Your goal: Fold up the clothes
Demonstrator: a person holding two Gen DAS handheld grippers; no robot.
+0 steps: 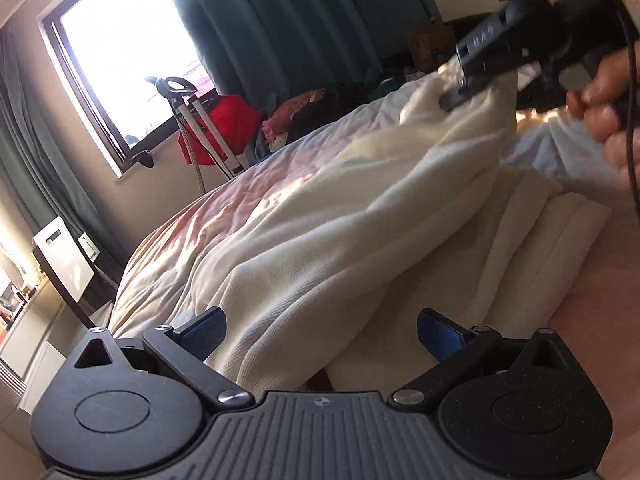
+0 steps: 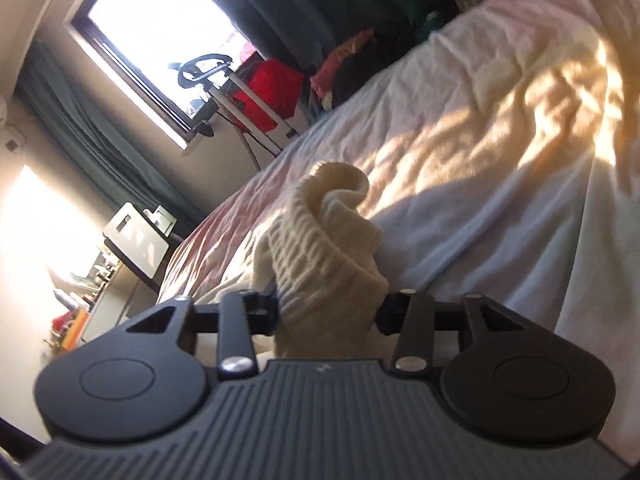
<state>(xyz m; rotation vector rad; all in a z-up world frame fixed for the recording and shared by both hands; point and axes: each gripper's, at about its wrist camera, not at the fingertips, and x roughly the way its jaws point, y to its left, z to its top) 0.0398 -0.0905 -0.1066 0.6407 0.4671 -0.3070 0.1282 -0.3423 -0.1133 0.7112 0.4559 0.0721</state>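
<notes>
A cream knitted garment [image 1: 360, 216] lies spread across the bed [image 1: 192, 224], which is covered with a rumpled white sheet streaked with sunlight. The left gripper [image 1: 322, 330] hangs over the near part of the garment with its blue-padded jaws spread wide and nothing clasped between them; cloth lies below the gap. The right gripper [image 2: 330, 312] has its jaws pinched on a ribbed edge of the garment, which bunches up between the fingers and curls above them. From the left wrist view, that gripper lifts the fabric into a peak toward the bed's far side, with a hand [image 1: 604, 112] behind it. A window [image 1: 132, 48] and a red bag [image 1: 224, 124] stand beyond the bed's far edge.
</notes>
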